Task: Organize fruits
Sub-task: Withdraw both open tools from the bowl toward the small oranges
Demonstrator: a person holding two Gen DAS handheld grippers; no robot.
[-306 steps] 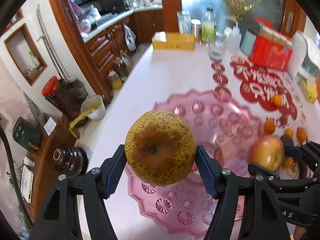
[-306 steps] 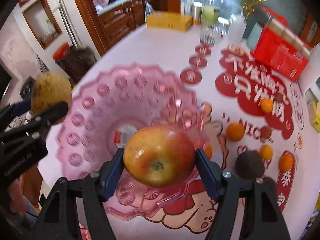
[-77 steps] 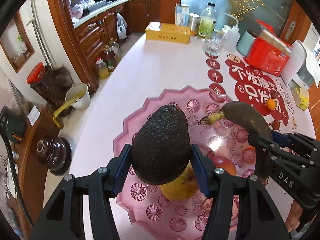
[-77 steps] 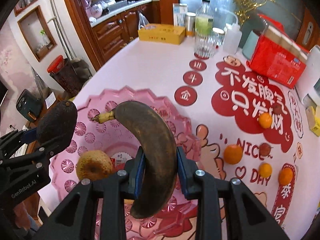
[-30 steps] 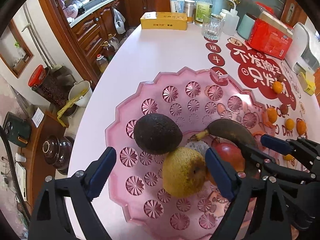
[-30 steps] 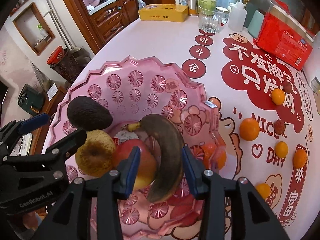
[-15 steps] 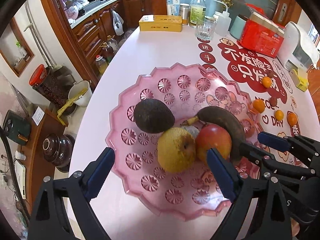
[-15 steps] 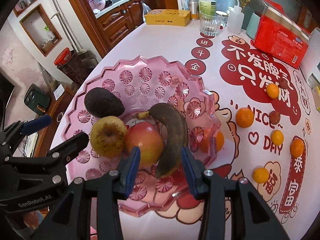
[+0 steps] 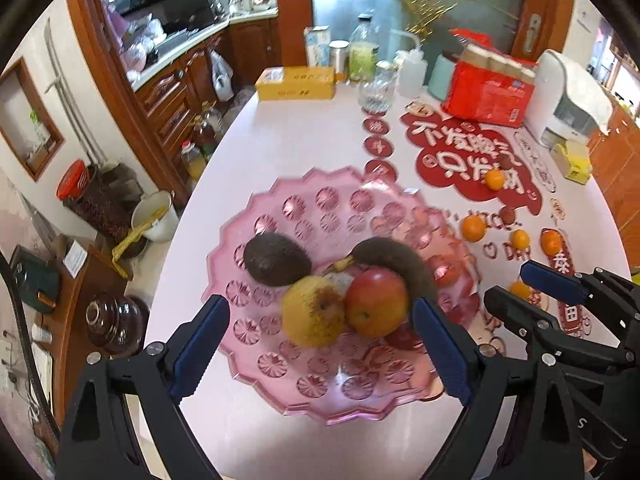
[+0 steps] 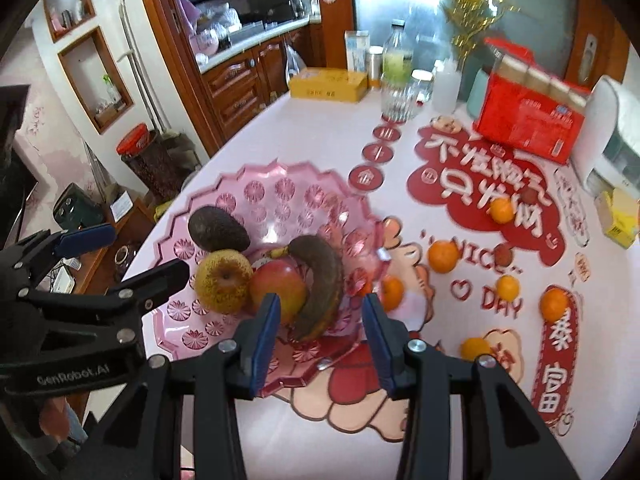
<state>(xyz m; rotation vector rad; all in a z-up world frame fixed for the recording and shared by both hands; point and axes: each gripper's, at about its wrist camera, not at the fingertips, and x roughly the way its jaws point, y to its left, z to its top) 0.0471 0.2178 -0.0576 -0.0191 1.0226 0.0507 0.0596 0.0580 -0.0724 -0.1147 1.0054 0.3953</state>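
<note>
A pink scalloped plastic bowl point(image 9: 320, 208) point(image 10: 276, 184) stands on the white table. In it lie a dark avocado point(image 9: 276, 260) point(image 10: 218, 230), a yellow pear point(image 9: 314, 316) point(image 10: 224, 280), a red apple point(image 9: 376, 304) point(image 10: 278, 284) and a browned banana point(image 9: 400, 260) point(image 10: 324, 280). My left gripper point(image 9: 320, 352) is open and empty, above the bowl's near rim. My right gripper point(image 10: 318, 340) is open and empty, near the bowl's near right rim. Each gripper shows in the other's view: the right gripper point(image 9: 536, 292), the left gripper point(image 10: 120, 256).
Several small oranges point(image 9: 474, 228) point(image 10: 442, 256) lie on red stickers right of the bowl. At the back stand a yellow box point(image 9: 296, 82), a glass point(image 10: 396, 100), bottles point(image 9: 362, 56), a red carton point(image 10: 528, 120) and a white appliance point(image 9: 568, 100). The table's left edge drops to the floor.
Both grippers have let go of the avocado and banana, which now lie in the bowl. They have since drawn back and up from the bowl, staying open.
</note>
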